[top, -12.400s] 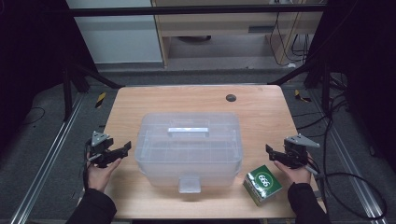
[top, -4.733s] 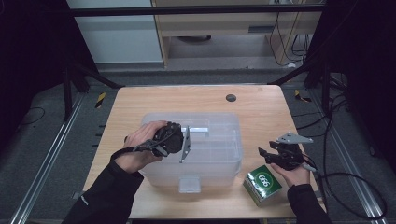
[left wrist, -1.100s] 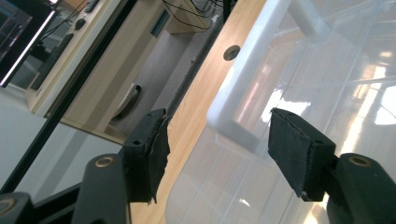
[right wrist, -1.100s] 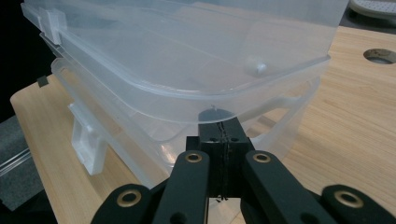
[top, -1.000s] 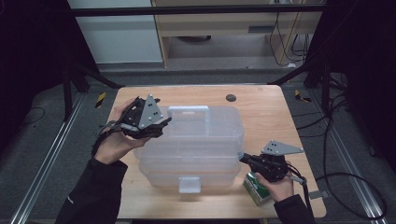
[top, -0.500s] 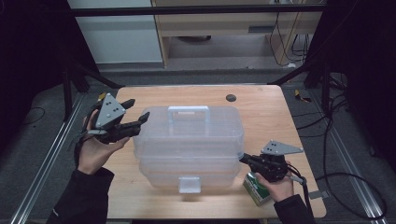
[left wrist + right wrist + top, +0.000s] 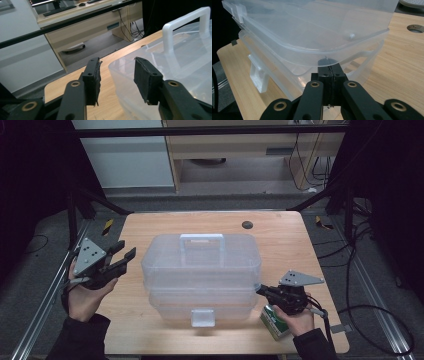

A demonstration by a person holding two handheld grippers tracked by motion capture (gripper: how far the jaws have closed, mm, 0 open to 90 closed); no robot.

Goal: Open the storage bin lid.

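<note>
The clear plastic storage box [image 7: 201, 272] sat mid-table, its lid slightly raised at the right corner. The right gripper [image 7: 261, 290], jaws pressed together, wedged under that lid edge. The left gripper [image 7: 122, 256], empty and half spread after closing partway, should approach the box's left side squarely.

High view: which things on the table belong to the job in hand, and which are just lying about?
In the job: clear storage box; its white handle; right gripper, shut at the box's rim; left gripper, open beside it.
Lying about: green carton; table's round hole.
</note>
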